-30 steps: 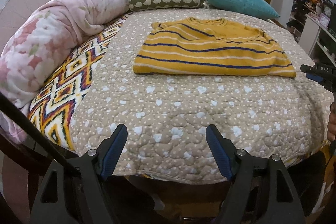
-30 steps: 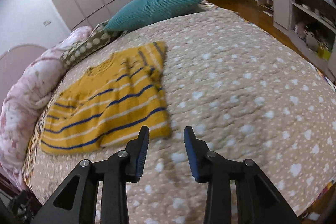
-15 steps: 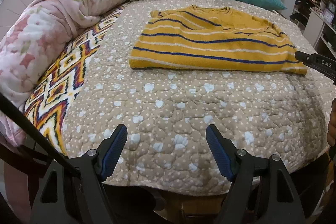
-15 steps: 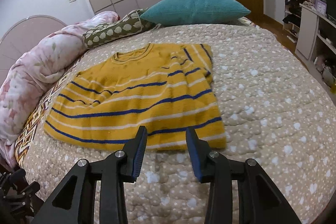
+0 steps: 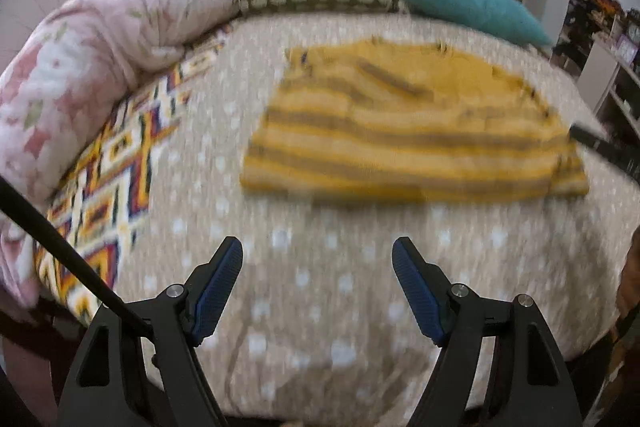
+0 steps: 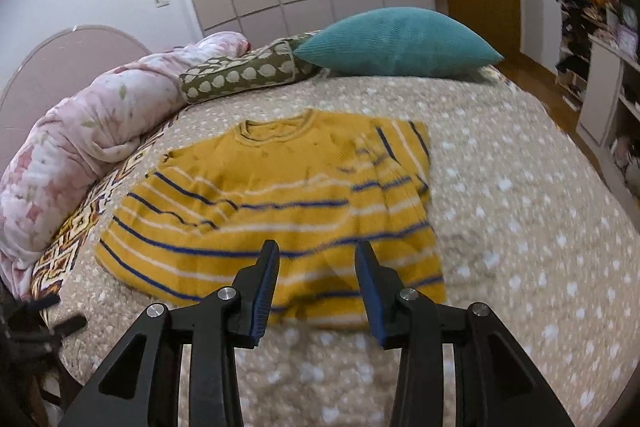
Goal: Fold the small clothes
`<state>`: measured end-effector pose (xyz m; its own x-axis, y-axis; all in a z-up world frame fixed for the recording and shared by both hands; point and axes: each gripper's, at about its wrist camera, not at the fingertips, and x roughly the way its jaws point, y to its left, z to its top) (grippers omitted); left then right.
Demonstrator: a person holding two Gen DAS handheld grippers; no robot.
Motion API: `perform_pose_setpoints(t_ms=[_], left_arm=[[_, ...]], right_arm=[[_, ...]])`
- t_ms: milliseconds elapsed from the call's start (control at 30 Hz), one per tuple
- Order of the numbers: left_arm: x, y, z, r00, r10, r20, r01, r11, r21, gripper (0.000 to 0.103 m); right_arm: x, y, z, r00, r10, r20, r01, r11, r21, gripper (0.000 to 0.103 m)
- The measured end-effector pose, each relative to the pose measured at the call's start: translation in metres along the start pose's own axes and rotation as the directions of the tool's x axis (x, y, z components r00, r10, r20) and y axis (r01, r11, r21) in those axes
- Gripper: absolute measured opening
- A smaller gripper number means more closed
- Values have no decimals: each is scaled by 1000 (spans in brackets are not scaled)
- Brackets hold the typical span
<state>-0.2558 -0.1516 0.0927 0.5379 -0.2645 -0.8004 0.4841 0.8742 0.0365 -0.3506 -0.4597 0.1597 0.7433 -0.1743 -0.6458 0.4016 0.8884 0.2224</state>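
Both grippers hang empty with jaws apart over the bed (image 6: pixel 520 227), yet the right gripper (image 6: pixel 316 267) sits nearer the yellow striped sweater (image 6: pixel 280 195), its hem running crosswise just ahead, while the left gripper (image 5: pixel 318 279) trails behind.

Right claw (image 6: pixel 316 267) now over sweater (image 6: pixel 276 203) hem, seemingly opened slightly
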Motion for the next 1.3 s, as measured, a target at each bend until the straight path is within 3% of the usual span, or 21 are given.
perform_pose_setpoints(t_ms=[200,300,400,500,600,700,833,1067,1133,1167,1233,1300], left_arm=[[36,0,74,996,-15,88,16,1000,-13,84],[76,2,99,998,33,60,-32,999,-8,84],[124,18,112,997,80,-23,-81,996,-48,84],[156,37,113,996,26,-90,-37,992,-119,91],[167,49,110,996,-8,-88,-8,983,-182,103],[179,60,103,995,-80,-65,62,970,-233,103],[177,57,96,997,-75,-4,72,974,-213,103],[175,57,96,996,-82,20,84,972,-220,103],[174,57,98,997,-75,-2,73,973,-220,103],[168,56,101,998,-62,-26,54,973,-226,103],[151,57,103,999,-48,-19,42,969,-243,103],[122,56,103,999,-45,30,51,969,-242,102]], right_arm=[[37,30,33,1000,27,7,-26,997,-76,43],[71,41,47,998,50,-49,-54,995,-79,43],[110,39,55,991,37,-128,-46,997,-63,43],[144,22,59,983,-12,-181,5,999,-40,43],[156,7,63,987,-35,-154,32,999,-21,43],[167,-3,63,990,-18,-141,21,1000,20,46],[166,0,58,995,-31,-100,31,1000,-7,49],[164,-10,55,997,36,-72,-32,998,47,51],[166,-5,57,996,32,-85,-30,999,20,58],[167,0,58,994,37,-104,-38,999,-10,66],[165,9,64,986,14,-165,-27,997,-76,68],[148,8,66,987,25,-161,-36,997,-67,69]])
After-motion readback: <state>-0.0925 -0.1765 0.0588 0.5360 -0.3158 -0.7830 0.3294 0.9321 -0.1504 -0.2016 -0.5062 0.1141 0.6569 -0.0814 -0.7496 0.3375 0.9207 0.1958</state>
